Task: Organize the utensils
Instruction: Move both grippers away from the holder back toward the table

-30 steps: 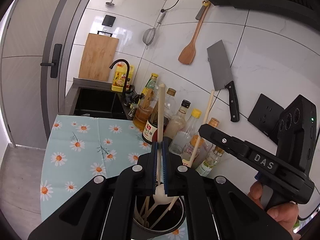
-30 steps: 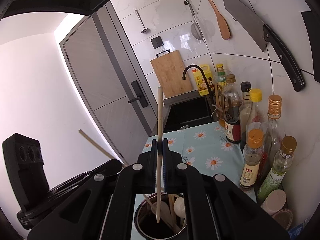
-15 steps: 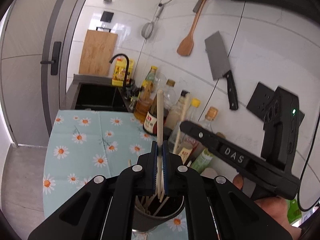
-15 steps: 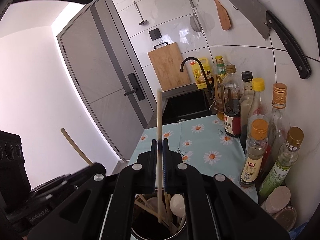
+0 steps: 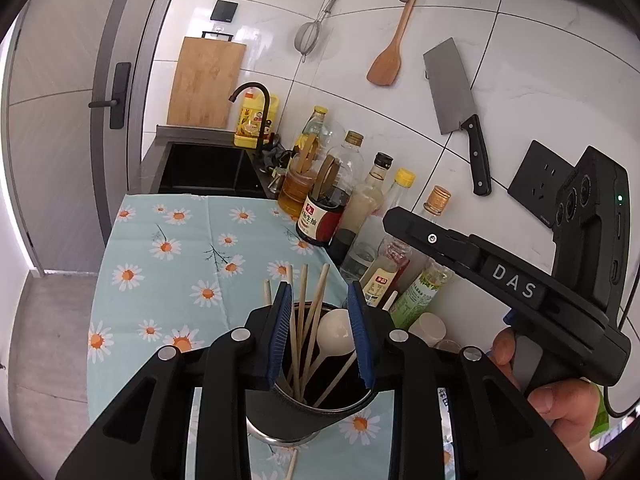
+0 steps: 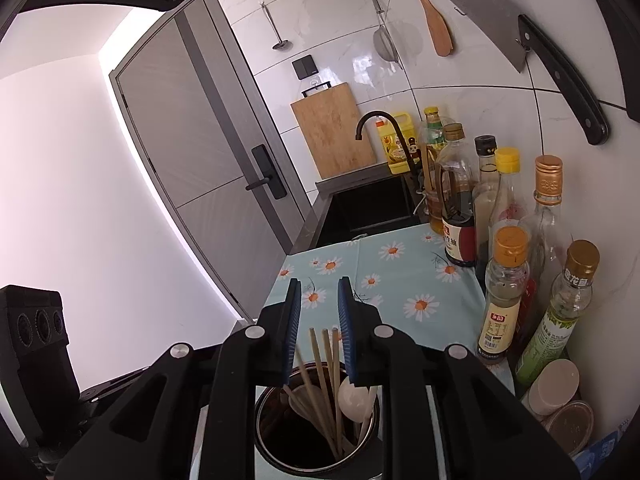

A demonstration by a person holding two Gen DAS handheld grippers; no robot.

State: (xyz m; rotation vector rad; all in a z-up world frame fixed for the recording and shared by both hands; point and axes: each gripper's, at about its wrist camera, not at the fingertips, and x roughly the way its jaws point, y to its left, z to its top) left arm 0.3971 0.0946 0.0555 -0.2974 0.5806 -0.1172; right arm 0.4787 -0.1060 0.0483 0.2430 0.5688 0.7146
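A dark metal utensil cup (image 5: 296, 420) stands on the daisy tablecloth (image 5: 176, 256), right under both grippers. It holds several wooden chopsticks (image 5: 304, 320) and a white spoon (image 5: 336, 330). My left gripper (image 5: 322, 334) is open above the cup, with the sticks standing loose between its blue pads. My right gripper (image 6: 318, 328) is open too, just over the cup (image 6: 280, 448), with the chopsticks (image 6: 324, 376) and spoon (image 6: 352, 394) below it. The right gripper's body (image 5: 520, 292) shows at the right of the left wrist view.
Oil and sauce bottles (image 6: 508, 292) line the tiled wall on the right, with small jars (image 6: 556, 388) in front. A black sink (image 5: 204, 170), faucet and cutting board (image 5: 206, 82) lie beyond the cloth. A cleaver (image 5: 456, 92), wooden spatula and strainer hang on the wall. One chopstick (image 5: 292, 466) lies by the cup.
Both grippers held a chopstick upright over the cup, lowered it in, then opened. The sticks now stand in the cup.
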